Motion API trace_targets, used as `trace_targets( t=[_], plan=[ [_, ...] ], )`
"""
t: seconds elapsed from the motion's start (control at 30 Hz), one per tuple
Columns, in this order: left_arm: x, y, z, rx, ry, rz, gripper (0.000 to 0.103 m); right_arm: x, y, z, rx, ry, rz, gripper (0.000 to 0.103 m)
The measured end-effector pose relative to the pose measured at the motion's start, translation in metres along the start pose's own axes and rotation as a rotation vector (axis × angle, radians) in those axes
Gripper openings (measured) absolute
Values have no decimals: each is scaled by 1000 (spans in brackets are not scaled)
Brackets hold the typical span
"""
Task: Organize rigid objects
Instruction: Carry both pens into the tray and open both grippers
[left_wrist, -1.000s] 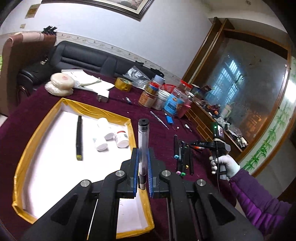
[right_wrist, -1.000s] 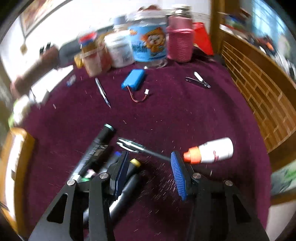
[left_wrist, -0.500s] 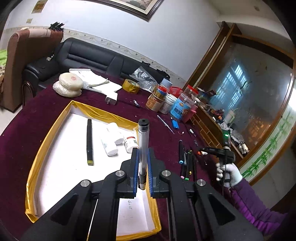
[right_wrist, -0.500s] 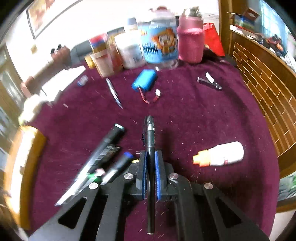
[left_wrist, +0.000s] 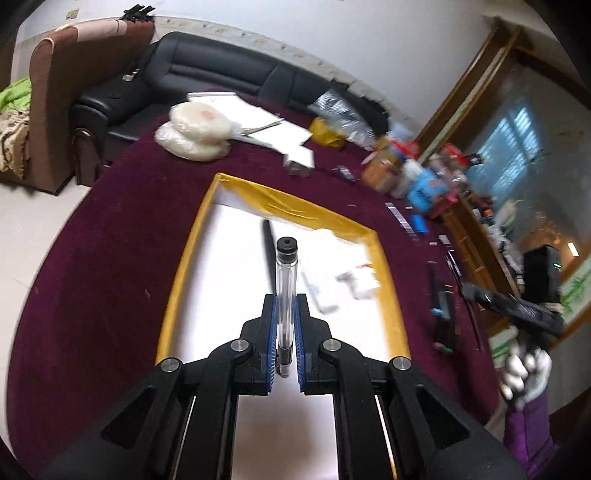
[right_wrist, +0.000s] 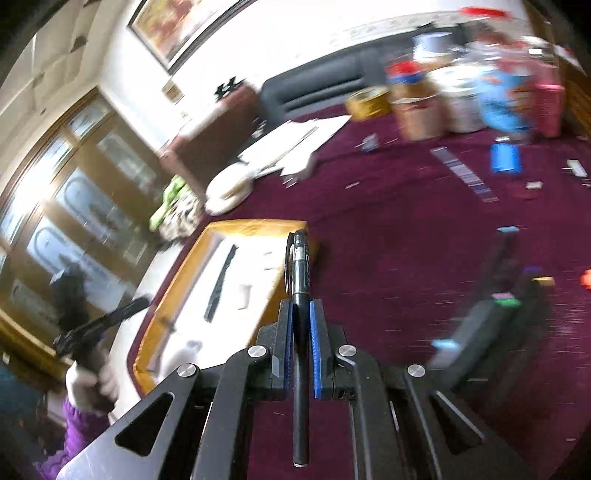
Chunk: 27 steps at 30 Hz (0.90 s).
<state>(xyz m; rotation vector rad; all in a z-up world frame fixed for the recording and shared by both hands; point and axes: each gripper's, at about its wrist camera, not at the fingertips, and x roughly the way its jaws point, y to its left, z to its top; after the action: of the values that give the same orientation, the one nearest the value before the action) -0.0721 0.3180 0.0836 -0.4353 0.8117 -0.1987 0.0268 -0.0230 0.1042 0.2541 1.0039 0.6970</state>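
My left gripper (left_wrist: 285, 314) is shut on a clear pen with a black cap (left_wrist: 286, 280), held over the white tray with a yellow rim (left_wrist: 184, 266). A black marker (left_wrist: 269, 254) and small white bottles (left_wrist: 354, 284) lie in that tray. My right gripper (right_wrist: 302, 314) is shut on a black pen (right_wrist: 300, 273), above the purple cloth beside the tray (right_wrist: 173, 295). Several markers (left_wrist: 441, 306) lie on the cloth right of the tray, blurred (right_wrist: 495, 306) in the right wrist view.
Jars and tins (left_wrist: 406, 173) crowd the far right of the round purple table (left_wrist: 92, 258). Papers (left_wrist: 266, 129) and white discs (left_wrist: 195, 129) lie at the back. A black sofa (left_wrist: 207, 70) stands behind. A gloved hand in a purple sleeve (left_wrist: 524, 376) holds the other gripper.
My right gripper closed on the black pen, lifted it and swung left toward the tray. My left gripper, still holding the clear pen, moved over the tray's middle.
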Motion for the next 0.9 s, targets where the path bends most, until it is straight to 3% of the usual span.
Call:
trace_targets(
  t=[0.1,0.2,0.47,0.67,0.73,0.8,0.9],
  plan=[
    [20,12,16,7,36,59,7,40,26,-7,17,49,68,8],
    [41,20,30,-1,65,75,7,85,56,-6,13,98,83,8],
    [91,23,45,-4,118,115,7,166,99,7,-20,182,-15,8],
    [78,27,36,-60,101,84,8,190,105,13,-34,204,-96,8],
    [65,25,31,-66,81,67,14,193,104,15,-34,197,-124,8],
    [52,23,25,-87,64,32,27,192,101,17,-19,185,-141,8],
    [35,21,16,-116,38,-8,33,181,101,17,-47,150,-180,9]
  ],
)
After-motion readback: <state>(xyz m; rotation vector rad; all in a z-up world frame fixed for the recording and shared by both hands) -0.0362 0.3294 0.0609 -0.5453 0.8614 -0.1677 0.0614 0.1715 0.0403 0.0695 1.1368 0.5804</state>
